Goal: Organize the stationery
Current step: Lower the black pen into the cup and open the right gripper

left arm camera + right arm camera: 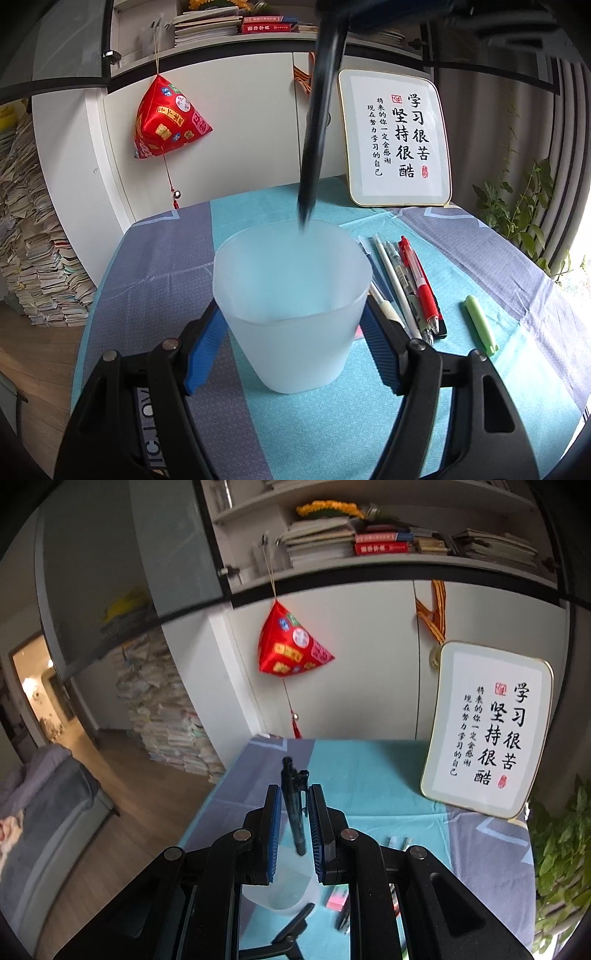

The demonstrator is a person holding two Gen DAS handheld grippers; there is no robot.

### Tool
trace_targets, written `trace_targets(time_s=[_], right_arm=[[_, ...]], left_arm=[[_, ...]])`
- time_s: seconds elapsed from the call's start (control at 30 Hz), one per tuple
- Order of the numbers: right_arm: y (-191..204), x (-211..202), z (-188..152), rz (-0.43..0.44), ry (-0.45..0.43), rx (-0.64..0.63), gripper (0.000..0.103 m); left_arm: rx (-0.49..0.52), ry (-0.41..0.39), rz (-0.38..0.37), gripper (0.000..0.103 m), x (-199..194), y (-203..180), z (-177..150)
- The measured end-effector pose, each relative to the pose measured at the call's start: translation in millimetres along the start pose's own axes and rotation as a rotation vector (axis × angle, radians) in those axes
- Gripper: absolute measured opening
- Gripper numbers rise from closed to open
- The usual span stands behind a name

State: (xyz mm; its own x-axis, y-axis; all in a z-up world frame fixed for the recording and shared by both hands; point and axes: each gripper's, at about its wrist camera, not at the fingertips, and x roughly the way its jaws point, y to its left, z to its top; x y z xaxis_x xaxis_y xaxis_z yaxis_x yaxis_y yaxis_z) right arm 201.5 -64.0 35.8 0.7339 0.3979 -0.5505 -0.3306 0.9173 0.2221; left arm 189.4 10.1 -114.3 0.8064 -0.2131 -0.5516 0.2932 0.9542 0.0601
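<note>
A frosted translucent cup (291,339) stands on the blue and grey tablecloth (166,258). My left gripper (293,304) is shut on it, with a blue pad on each side of its wall. A black pen (321,110) hangs nearly upright from above, its lower tip just at the cup's far rim. In the right wrist view my right gripper (295,790) is shut on that black pen (293,812), above the cup (277,893). Several pens lie in a row right of the cup, among them a red pen (421,284). A green highlighter (480,325) lies further right.
A framed calligraphy board (395,136) leans against the cabinet at the table's back right. A red hanging ornament (166,118) dangles at the back left. A pink eraser (338,897) lies near the pens. A plant (524,214) crowds the right edge; paper stacks (33,258) stand on the floor at left.
</note>
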Motion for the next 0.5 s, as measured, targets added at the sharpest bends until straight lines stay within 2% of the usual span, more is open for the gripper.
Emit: trace_targets(time_s=[0.27,0.4,0.5], right_arm=[[-15,41,-23,0.013,0.136,0.061,0.016],[-24,37,-33,0.02,0.15,0.08,0.016],[-40,22,-40,-0.022,0.137,0.101,0.016]], left_arm=[[0.005,-0.002,0.002,0.07,0,-1,-1],[0.005,-0.002,0.002,0.07,0,-1,-1],[0.007,-0.002,0.003,0.07,0,-1,-1]])
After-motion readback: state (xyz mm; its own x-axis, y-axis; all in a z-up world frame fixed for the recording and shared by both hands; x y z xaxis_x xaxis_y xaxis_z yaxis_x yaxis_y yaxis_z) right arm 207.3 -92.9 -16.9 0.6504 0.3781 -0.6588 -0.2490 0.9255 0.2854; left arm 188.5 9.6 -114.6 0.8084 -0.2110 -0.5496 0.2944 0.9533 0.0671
